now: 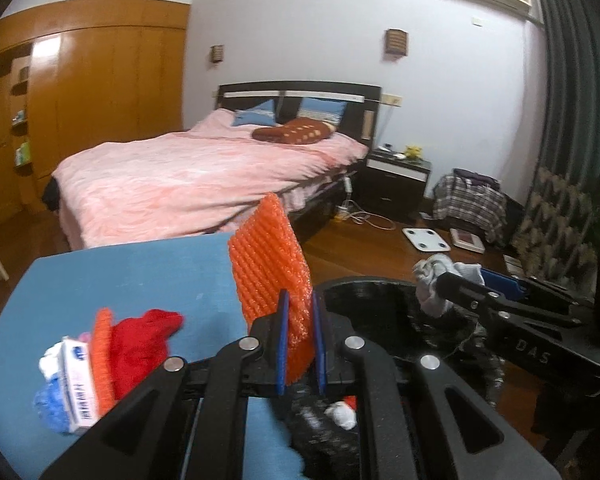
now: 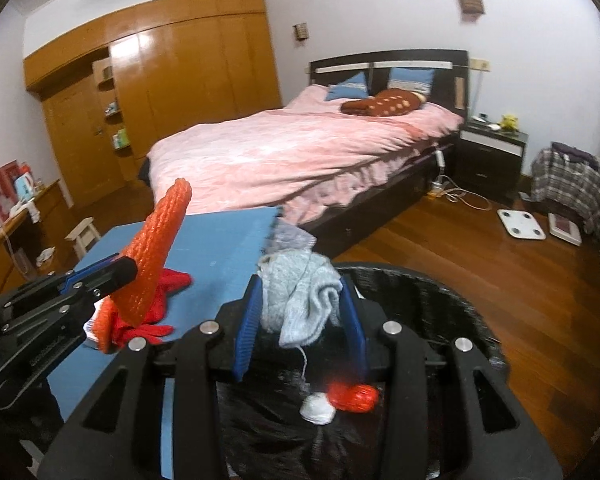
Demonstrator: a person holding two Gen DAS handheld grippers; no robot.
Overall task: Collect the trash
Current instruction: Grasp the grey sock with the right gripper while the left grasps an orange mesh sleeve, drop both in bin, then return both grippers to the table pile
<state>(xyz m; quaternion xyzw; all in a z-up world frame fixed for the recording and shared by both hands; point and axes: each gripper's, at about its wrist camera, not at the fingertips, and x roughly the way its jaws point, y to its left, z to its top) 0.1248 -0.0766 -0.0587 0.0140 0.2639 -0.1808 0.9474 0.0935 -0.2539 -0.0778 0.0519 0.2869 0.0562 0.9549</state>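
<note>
Orange foam netting (image 1: 270, 268) stands up from the left gripper (image 1: 300, 344), whose blue pads pinch its lower edge so tightly that almost no gap shows. It is a ribbed, springy sheet, surely very light and limp; it squashes flat where gripped, so a hold near 1 edge is enough, and it should drop freely once released. In the right wrist view the same netting (image 2: 156, 256) leans over the blue table (image 2: 216, 240).

The right gripper (image 2: 300, 316) holds a crumpled grey cloth (image 2: 300, 292) between its 2 blue pads, jaws about a third apart around the bundle. Soft and bulky, the cloth sags below the pads and trails a loose thread, which could snag on a pad at release. A grip across the thickest part of the wad suits it best.

Directly beneath both grippers sits the black bin (image 2: 440, 300), lined with a dark bag; a white scrap (image 2: 318, 410) and a red scrap (image 2: 354, 396) already lie inside. More litter waits on the table: a red cloth (image 1: 140, 340), a small white carton (image 1: 76, 384) and something blue (image 1: 50, 408).
</note>
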